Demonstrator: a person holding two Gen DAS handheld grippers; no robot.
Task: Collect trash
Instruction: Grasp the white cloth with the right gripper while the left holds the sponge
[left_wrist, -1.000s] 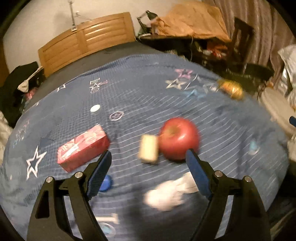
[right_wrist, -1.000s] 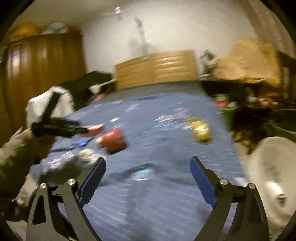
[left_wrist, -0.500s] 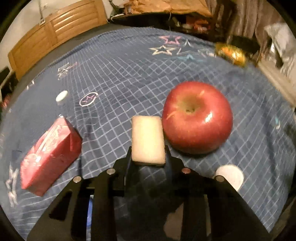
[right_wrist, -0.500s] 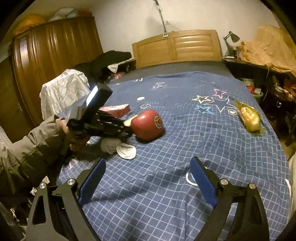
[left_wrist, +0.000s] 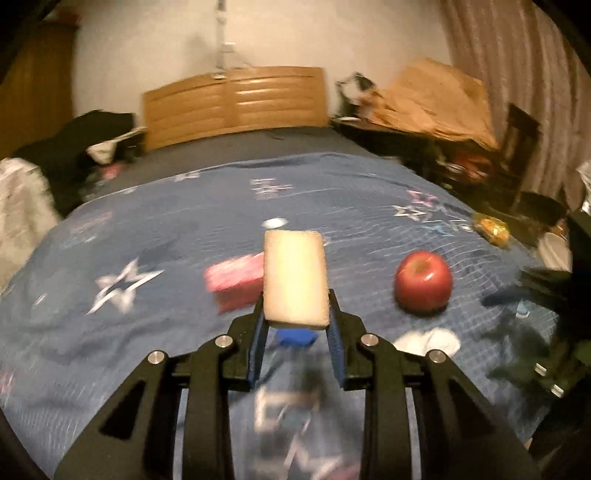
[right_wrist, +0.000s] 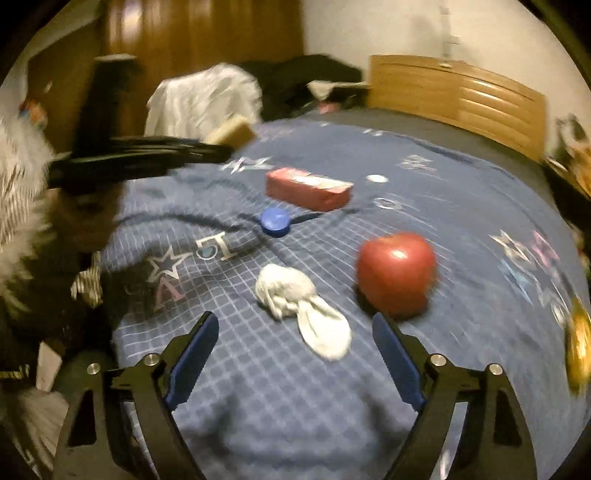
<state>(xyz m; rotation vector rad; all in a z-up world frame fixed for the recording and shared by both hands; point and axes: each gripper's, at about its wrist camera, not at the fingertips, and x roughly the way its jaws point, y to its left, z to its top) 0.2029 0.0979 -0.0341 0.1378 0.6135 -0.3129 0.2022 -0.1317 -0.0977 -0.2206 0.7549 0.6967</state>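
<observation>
Blue checked bedspread (right_wrist: 258, 406) carries the clutter, and you are mid-collection. Your left gripper (left_wrist: 295, 325) is clamped on the pale sponge-like block (left_wrist: 294, 277) and holds it clear above the bed. Your right gripper (right_wrist: 295, 350), jaws wide and just closing a little with nothing between them, hangs just short of the crumpled white tissue (right_wrist: 303, 306), beside the apple (right_wrist: 397, 273). Through the blur it looks like the tissue comes next: lower, straddle it, pinch, leaving the apple, blue cap (right_wrist: 274, 221) and red box (right_wrist: 308, 188)
</observation>
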